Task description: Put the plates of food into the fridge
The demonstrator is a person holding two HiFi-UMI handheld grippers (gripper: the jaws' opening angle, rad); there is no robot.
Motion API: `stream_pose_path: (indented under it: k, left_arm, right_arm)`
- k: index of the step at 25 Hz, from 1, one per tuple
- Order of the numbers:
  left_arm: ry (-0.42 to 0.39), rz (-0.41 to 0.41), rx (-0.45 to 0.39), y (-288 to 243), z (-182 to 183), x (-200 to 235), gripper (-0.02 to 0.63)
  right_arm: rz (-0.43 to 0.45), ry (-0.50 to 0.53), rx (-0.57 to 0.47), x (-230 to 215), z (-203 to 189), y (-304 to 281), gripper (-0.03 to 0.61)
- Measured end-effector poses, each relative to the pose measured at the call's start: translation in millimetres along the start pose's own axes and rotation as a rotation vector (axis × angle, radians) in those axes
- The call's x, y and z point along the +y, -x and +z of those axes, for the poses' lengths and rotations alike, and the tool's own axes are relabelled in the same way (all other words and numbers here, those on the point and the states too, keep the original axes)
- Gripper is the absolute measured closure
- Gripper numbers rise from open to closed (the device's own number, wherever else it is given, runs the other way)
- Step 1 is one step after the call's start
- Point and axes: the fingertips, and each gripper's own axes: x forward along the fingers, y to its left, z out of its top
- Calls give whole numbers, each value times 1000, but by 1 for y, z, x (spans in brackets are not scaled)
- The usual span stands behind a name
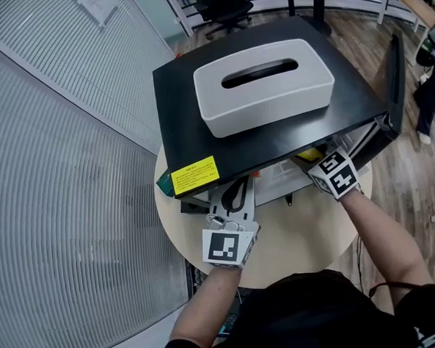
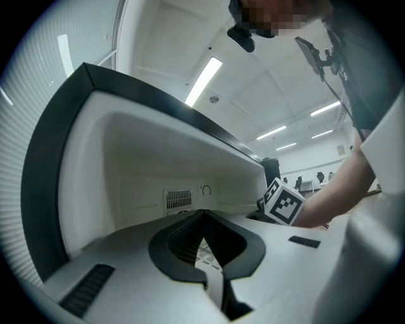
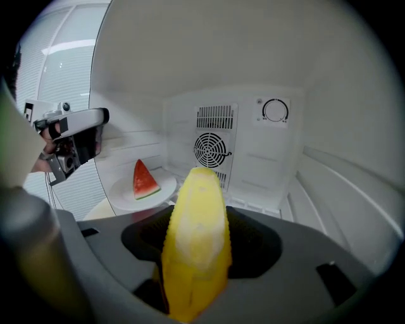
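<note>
Head view: both bare forearms reach forward from a dark-clothed torso toward the black fridge on the round tabletop. A white tissue box sits on the fridge, above both tools. The left forearm runs straight ahead. The left hand-held gripper is level at the fridge's front edge, jaws together. The right forearm angles in from the right. The right hand-held gripper dips under the fridge's top, with the open door off to its right.

Left gripper view: the jaws meet at their tips with nothing clamped, and only the white fridge interior shows through the hollow. The other tool's marker cube and forearm sit ahead to the right.

Right gripper view: the jaws are clamped on a yellow ridged thing standing upright between them. Whether it is a plate on edge or food, I cannot tell. The white plate carrying a watermelon slice is inside the fridge, ahead and left of this gripper. The fan grille and dial face it on the back wall.
</note>
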Motion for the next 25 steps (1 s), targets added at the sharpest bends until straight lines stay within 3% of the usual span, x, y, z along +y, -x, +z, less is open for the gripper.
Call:
stream_pose_path:
  k: [17,25]
  left_arm:
    - [23,46,22,-7,-7,13,609]
    - [25,62,25,-5,-8,13,609]
  right_arm:
    - [-15,128,73,-16,2,-34,322]
    - [25,117,108,-15,-5,-44,322]
